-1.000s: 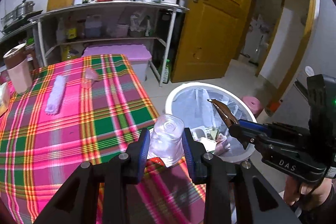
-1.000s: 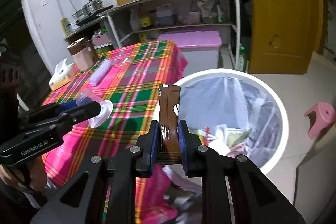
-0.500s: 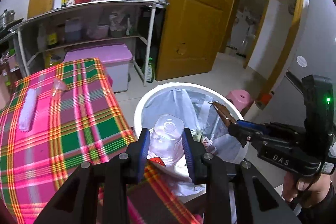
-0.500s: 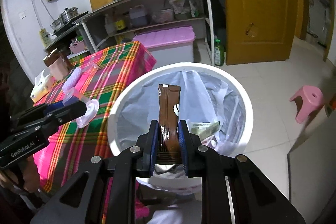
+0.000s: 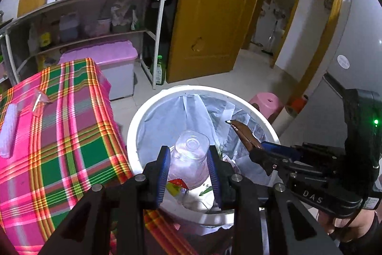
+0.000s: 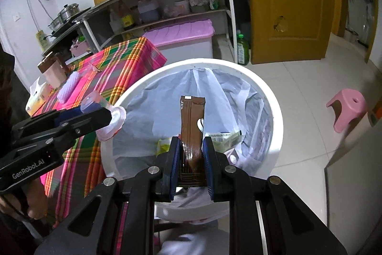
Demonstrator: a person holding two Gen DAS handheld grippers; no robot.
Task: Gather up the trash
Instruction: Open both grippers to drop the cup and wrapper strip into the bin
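Left gripper (image 5: 188, 165): clear cup (image 5: 189, 154) pinched by its walls, held over the bin (image 5: 133, 126); judged light, thin, easily crushed. Right gripper (image 6: 191, 159): brown sachet (image 6: 192, 121) clamped at its lower end above the liner; judged limp, light.

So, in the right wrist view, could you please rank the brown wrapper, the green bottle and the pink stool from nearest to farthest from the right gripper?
1. Brown wrapper: clamped in the right gripper, over the bin.
2. Pink stool: on the floor, right of the bin.
3. Green bottle: beyond the bin's far rim, by the door.
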